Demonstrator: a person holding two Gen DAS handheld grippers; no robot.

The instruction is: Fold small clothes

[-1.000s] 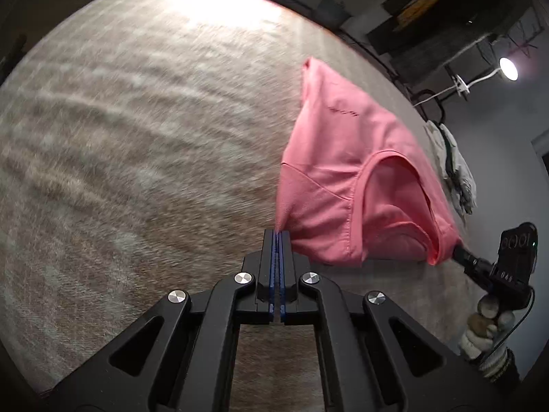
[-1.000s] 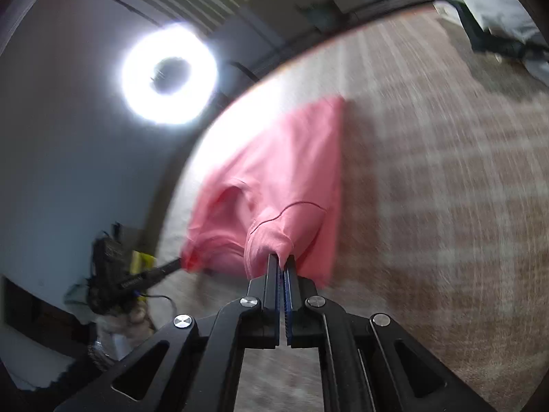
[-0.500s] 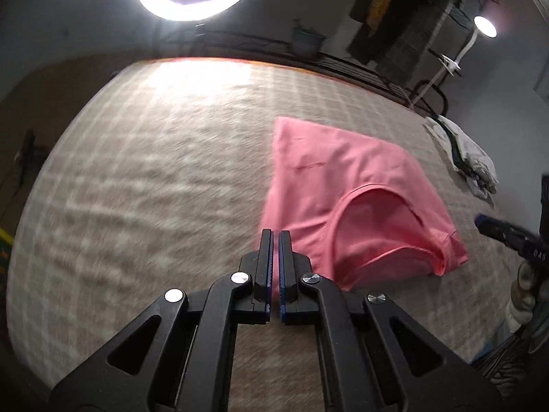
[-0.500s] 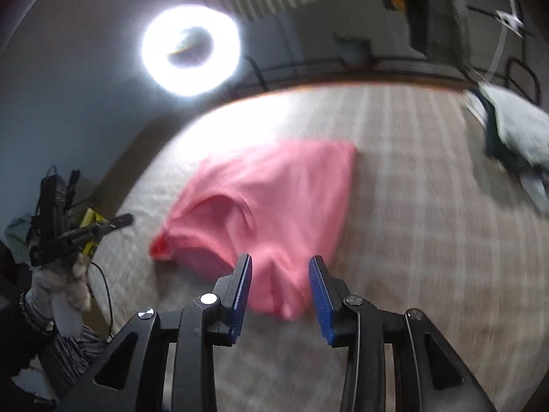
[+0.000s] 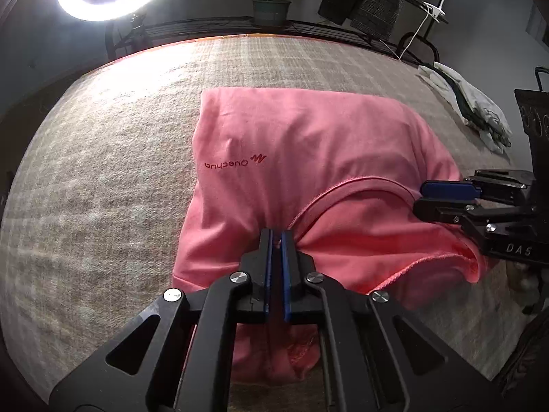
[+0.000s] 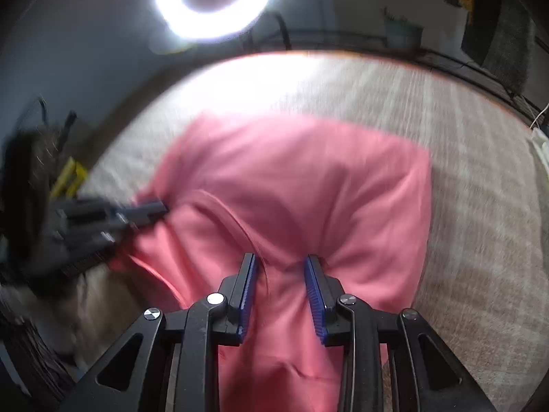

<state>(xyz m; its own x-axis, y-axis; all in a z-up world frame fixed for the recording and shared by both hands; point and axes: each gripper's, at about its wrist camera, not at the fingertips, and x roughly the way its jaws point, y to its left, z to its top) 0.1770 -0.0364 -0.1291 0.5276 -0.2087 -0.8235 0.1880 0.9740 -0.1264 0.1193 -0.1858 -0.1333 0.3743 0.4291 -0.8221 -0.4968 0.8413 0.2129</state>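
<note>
The pink shirt [image 5: 308, 158] lies folded on the plaid-covered bench [image 5: 103, 178], its logo side up. The left gripper [image 5: 275, 240] has its jaws nearly together, pinching a fold at the near edge. The right gripper [image 6: 281, 267] straddles the cloth, jaws apart.

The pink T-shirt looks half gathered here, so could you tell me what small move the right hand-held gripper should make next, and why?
Probably close the right hand-held gripper on the fabric between its fingers. Its jaws stand apart around a raised ridge of the pink T-shirt, while the left hand-held gripper looks nearly shut on a bunch near the collar seam. The shirt lies on the plaid blanket.
</note>
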